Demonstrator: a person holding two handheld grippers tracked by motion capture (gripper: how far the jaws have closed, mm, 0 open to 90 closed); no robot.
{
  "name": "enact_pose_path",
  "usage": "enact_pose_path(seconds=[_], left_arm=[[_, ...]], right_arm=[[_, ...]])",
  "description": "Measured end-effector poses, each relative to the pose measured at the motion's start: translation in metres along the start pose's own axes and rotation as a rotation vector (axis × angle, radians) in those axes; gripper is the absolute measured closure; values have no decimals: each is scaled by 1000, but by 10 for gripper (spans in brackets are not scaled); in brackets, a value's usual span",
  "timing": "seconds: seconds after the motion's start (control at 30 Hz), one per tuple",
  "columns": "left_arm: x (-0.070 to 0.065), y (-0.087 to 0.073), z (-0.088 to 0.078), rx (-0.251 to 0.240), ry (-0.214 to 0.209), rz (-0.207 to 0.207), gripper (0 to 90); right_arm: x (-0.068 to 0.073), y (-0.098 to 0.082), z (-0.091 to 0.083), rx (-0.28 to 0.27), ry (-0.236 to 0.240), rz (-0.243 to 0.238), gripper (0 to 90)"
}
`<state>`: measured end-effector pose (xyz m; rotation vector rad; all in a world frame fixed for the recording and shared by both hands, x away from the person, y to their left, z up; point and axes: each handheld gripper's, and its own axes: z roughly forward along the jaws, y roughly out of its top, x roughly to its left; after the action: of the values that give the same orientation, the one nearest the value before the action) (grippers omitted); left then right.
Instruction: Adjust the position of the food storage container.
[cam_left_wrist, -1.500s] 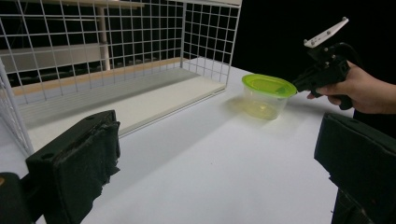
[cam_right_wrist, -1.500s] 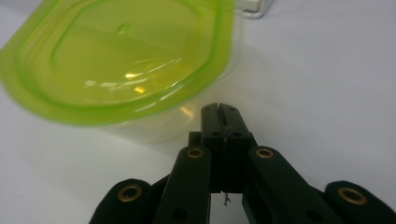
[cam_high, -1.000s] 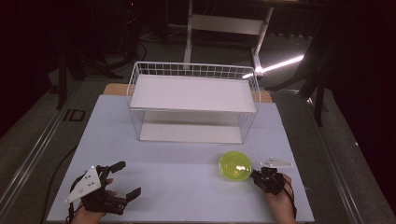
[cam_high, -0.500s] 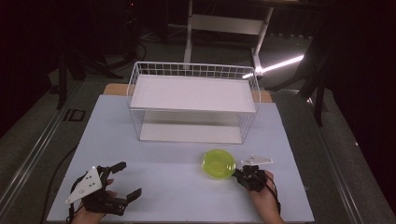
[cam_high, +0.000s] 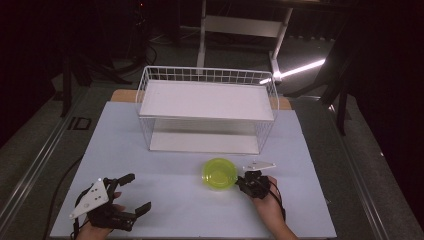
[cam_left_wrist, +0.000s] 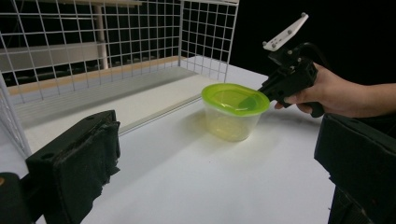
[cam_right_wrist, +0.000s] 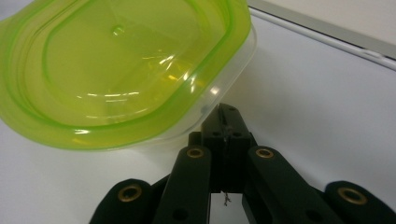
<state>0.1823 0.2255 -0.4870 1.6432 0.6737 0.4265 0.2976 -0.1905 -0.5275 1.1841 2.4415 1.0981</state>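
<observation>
A clear plastic container with a translucent green lid (cam_high: 219, 173) (cam_left_wrist: 233, 112) (cam_right_wrist: 121, 70) stands on the white table in front of the wire rack. My right gripper (cam_high: 241, 181) (cam_left_wrist: 262, 92) (cam_right_wrist: 224, 114) is shut, jaws pressed together with nothing between them. Their tip rests against the container's right side just under the lid rim. My left gripper (cam_high: 138, 192) (cam_left_wrist: 217, 163) lies at the near left of the table, open and empty, pointing towards the container from well apart.
A white wire rack (cam_high: 207, 75) with a white shelf board stands across the back middle of the table (cam_high: 125, 150). The table's right edge lies beyond my right hand. A dark floor surrounds the table.
My right gripper has moved left across the table, and the green-lidded container has slid left ahead of it. The left gripper has stayed put.
</observation>
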Motion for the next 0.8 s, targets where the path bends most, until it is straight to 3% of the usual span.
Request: enact_pose_path(seconds=[0.8], left_arm=[[0,0,0,1,-3,-3,11]], right_arm=[[35,21,33,14,73,-52,900]])
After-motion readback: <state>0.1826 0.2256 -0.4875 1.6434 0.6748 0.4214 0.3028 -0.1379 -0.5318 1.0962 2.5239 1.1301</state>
